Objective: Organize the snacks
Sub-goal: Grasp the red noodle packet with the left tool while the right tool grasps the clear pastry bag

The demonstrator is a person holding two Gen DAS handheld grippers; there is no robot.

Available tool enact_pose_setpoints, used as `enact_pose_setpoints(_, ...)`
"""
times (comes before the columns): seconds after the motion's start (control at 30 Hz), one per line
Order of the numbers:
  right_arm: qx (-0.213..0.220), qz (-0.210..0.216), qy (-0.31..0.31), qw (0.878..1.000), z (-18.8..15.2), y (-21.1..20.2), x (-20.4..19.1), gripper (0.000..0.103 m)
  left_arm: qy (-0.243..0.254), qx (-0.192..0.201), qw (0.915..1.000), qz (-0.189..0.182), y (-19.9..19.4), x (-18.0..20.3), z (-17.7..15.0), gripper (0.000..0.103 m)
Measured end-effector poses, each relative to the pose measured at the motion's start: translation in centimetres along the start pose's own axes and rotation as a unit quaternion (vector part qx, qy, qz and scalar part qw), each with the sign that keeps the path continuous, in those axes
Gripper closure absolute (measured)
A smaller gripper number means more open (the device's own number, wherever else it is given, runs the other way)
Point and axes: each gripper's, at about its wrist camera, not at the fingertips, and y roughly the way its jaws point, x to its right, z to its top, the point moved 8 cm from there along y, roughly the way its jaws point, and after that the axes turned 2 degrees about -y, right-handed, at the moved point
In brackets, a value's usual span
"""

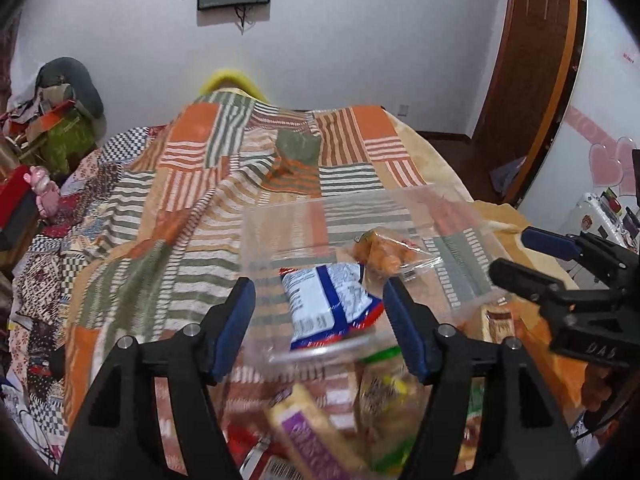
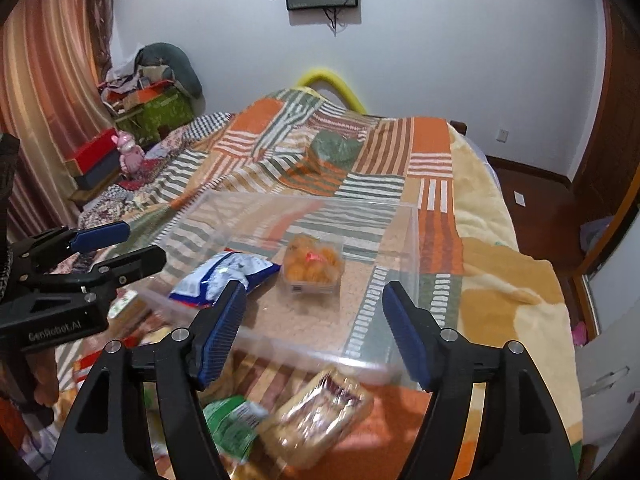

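left tongs (image 1: pixel 320 320): wide apart, holding nothing, over the near-left rim of the clear bin
right tongs (image 2: pixel 316 332): wide apart, nothing between them, above the bin's near wall
clear bin (image 2: pixel 412 240): transparent plastic box on the bed, open top, directly ahead of both tongs
blue-white packet (image 2: pixel 224 276): inside the bin at its left side, leaning on the wall; in the right wrist view just beside the left blue pad (image 2: pixel 222 332), contact not clear
orange snack pack (image 2: pixel 312 266): clear tub of round orange pieces, inside the bin near the middle, beyond the right tongs, apart from them
purple-label pack (image 2: pixel 320 412): lies on the bed outside the bin, near side, below the right tongs; blurred
green packet (image 2: pixel 232 424): on the bed just beside the purple-label pack, left of it; blurred, print unreadable
loose snacks (image 1: pixel 496 320): more packets on the bed near the bin, partly hidden by the tongs, hard to make out
bed (image 1: pixel 160 200): striped patchwork blanket, orange and green
hidden: bottom edge cuts off the near packets; bin's near wall smears what lies behind it
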Motion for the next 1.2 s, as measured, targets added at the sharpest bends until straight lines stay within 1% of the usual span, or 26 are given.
enact_pose_setpoints(0.17,0.01,0.007,-0.004,1.0,-0.8,-2.1,-0.7,0.035,-0.002,0.007,0.9999,0.012,-2.8,-1.4,-1.4,0.034)
enact_pose_setpoints(0.27,0.012,0.011,-0.005,1.0,-1.9,-3.1,-1.2,0.035,-0.006,0.01,0.9998,0.017,-4.6,-2.4,-2.6,0.033)
enact_pose_setpoints(0.47,0.006,0.009,-0.013,1.0,-4.2,-4.2,-2.1,0.034,-0.018,-0.001,0.9996,0.023,-6.7,-4.3,-5.8,0.029)
enact_pose_setpoints(0.53,0.0,0.015,-0.012,1.0,-5.1,-4.1,-2.4,0.032,-0.023,-0.009,0.9994,0.024,-6.8,-5.0,-7.0,0.024)
enact_pose_setpoints(0.6,-0.006,0.017,-0.011,1.0,-5.8,-4.0,-2.6,0.032,-0.026,-0.02,0.9992,0.024,-6.7,-5.6,-8.2,0.022)
enact_pose_setpoints(0.7,-0.023,0.023,-0.009,0.999,-7.2,-3.2,-3.1,0.03,-0.031,-0.039,0.9985,0.022,-6.3,-6.4,-10.3,0.022)
enact_pose_setpoints(0.9,-0.066,0.033,-0.018,0.997,-10.2,-1.2,-4.2,0.03,-0.042,-0.087,0.9954,-0.001,-4.6,-6.7,-14.3,0.021)
enact_pose_setpoints(1.03,-0.087,0.035,-0.028,0.995,-11.4,0.0,-4.6,0.03,-0.033,-0.103,0.9941,-0.005,-3.5,-6.4,-15.7,0.021)
enact_pose_setpoints(1.13,-0.098,0.041,-0.023,0.994,-12.1,0.7,-4.5,0.03,-0.033,-0.116,0.9927,-0.007,-2.4,-6.3,-16.4,0.021)
enact_pose_setpoints(1.2,-0.102,0.046,-0.019,0.994,-12.2,1.0,-4.5,0.03,-0.033,-0.122,0.992,-0.002,-1.6,-6.4,-16.7,0.019)
